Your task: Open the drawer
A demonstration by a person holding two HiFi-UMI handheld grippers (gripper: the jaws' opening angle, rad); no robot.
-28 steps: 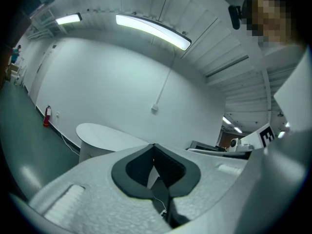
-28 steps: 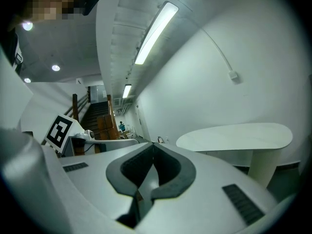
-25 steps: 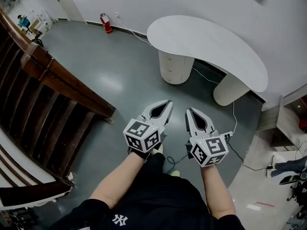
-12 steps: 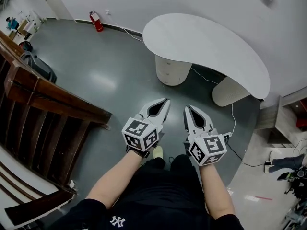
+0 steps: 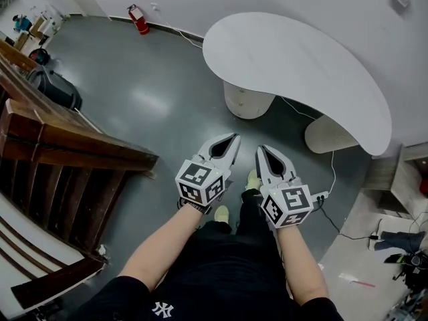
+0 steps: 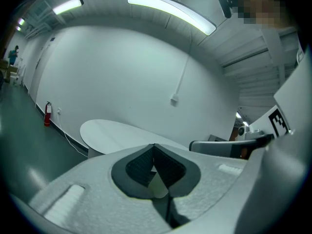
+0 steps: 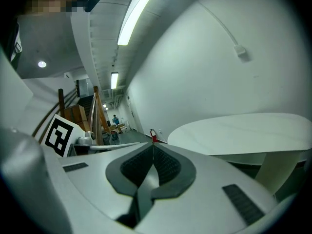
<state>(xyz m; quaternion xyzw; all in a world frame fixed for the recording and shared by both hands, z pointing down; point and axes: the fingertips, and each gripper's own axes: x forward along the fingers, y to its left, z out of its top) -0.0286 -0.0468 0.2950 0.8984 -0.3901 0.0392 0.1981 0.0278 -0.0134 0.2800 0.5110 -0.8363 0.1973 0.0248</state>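
Presently, the drawer unit point(image 5: 248, 101) is a rounded white pedestal standing under the left end of the curved white table top point(image 5: 301, 69). Faint horizontal seams show on its front. The fronts look flush and closed, though they are small in the head view. A second rounded leg point(image 5: 330, 135) carries the table's right end. A white cable point(image 5: 332, 169) runs down beside that leg toward the floor.

Both grippers are well apart from the unit, out over the grey floor point(image 5: 154, 79), and point toward the table. Left gripper point(image 5: 235, 138): jaws pressed together, the dark pads meeting at the tip with nothing between them in its own view. Right gripper point(image 5: 260, 148): jaws likewise pressed together and empty. The two sit side by side, near each other but not touching, marker cubes toward the person. The person's light shoes point(image 5: 253, 179) show on the floor just beneath them.

Further out, a dark wooden railing point(image 5: 80, 149) fills the left side. A dark bag point(image 5: 55, 87) lies beyond it. A red fire extinguisher point(image 5: 136, 19) stands by the far wall.
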